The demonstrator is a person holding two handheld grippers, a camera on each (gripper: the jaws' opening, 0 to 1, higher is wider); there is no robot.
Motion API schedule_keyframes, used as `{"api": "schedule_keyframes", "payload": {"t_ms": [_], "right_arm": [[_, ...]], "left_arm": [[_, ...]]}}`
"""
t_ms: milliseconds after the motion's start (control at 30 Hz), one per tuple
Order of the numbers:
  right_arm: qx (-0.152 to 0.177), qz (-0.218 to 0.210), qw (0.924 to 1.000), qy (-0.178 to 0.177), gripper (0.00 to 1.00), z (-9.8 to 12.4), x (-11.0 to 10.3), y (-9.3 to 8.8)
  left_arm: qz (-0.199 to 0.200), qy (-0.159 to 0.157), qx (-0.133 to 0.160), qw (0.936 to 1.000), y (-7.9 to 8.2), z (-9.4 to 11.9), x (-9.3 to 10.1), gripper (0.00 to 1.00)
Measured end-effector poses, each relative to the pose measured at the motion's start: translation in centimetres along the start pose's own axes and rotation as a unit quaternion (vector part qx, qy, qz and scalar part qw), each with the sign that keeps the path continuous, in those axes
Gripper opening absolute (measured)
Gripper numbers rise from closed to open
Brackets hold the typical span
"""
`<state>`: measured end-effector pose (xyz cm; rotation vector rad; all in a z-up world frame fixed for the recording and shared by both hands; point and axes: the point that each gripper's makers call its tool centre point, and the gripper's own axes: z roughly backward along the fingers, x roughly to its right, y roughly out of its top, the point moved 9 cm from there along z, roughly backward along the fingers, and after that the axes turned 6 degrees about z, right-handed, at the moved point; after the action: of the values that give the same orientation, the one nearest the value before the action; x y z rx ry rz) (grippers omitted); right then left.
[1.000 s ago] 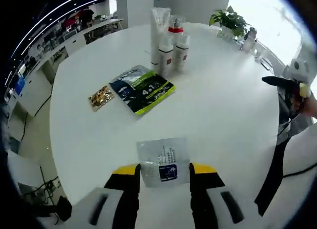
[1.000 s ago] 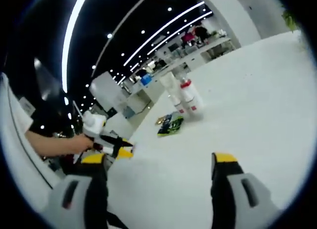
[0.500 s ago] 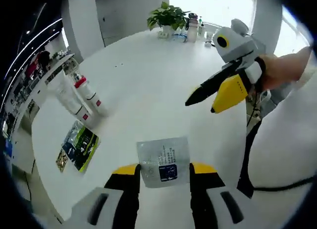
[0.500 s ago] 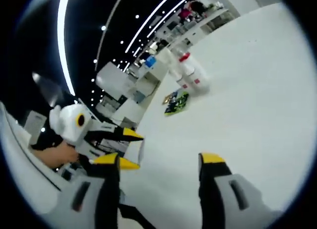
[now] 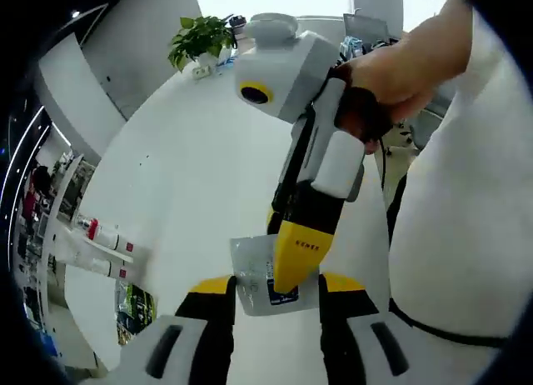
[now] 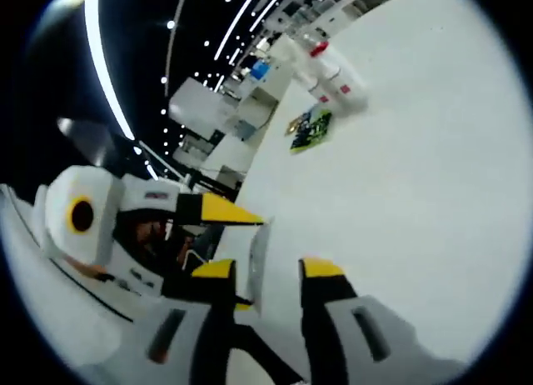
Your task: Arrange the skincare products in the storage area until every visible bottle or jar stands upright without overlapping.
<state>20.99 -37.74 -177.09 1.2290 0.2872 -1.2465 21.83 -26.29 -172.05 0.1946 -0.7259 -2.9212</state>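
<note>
- In the left gripper view, my left gripper (image 5: 275,289) rises from the bottom edge with its two yellow-tipped jaws pressed against the sides of a flat sachet (image 5: 254,272), silver-grey with a dark blue printed panel. The jaws are partly closed and have hold of it.
- The right gripper (image 5: 298,250) comes down from above in that view, held by the person's hand (image 5: 398,68). Its yellow tip lies over the front of the sachet, just above my left jaws.
- In the right gripper view, the right gripper (image 6: 266,277) has its jaws set narrow, one on each side of the sachet (image 6: 257,264), seen edge-on as a thin pale sheet. I cannot tell whether the pads are actually pressing on it.
- Just left of those jaws, the left gripper (image 6: 221,212) reaches in, its yellow tip touching the sachet's edge.
- Far beyond my left jaws, off to the left on the white table (image 5: 208,168), a cluster of white bottles (image 5: 100,245) stands together, one with a red cap.
- Near the bottles, closer to my left jaws, a green and dark packet (image 5: 137,306) lies flat on the table.
- In the right gripper view, the bottles (image 6: 325,68) sit well ahead of the jaws, with the packet (image 6: 310,128) flat beside them, nearer me.
- A potted plant (image 5: 200,42) stands at the far edge of the table.
</note>
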Motion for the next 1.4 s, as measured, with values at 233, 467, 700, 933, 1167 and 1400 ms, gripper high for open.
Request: {"api": "schedule_keyframes", "payload": {"t_ms": [233, 467, 700, 933, 1167, 1400], "right_arm": [[-0.013, -0.044, 0.9984, 0.032, 0.03, 0.1, -0.5, -0.4], [-0.009, -0.043, 0.9981, 0.043, 0.00, 0.8, -0.8, -0.5], [0.040, -0.049, 0.9973, 0.039, 0.00, 2.7, -0.1, 0.1], [0.063, -0.038, 0.9947, 0.071, 0.00, 3.4, -0.8, 0.4], [0.081, -0.054, 0.9857, 0.137, 0.00, 3.1, -2.1, 0.2], [0.067, -0.043, 0.9823, 0.169, 0.00, 2.8, -3.3, -0.3]], "left_arm": [[-0.026, 0.005, 0.013, 0.9996, 1.0, 0.5, 0.4, 0.40], [0.025, -0.013, 0.042, 0.9987, 0.7, 0.5, 0.5, 0.41], [0.259, -0.079, 0.125, 0.9545, -1.1, 1.4, -1.2, 0.58], [0.490, -0.209, 0.248, 0.8094, -1.3, 1.6, -2.2, 0.56], [0.548, -0.260, 0.261, 0.7512, -1.1, 0.2, -1.3, 0.46], [0.565, -0.297, 0.278, 0.7180, -0.5, 0.0, -0.7, 0.17]]}}
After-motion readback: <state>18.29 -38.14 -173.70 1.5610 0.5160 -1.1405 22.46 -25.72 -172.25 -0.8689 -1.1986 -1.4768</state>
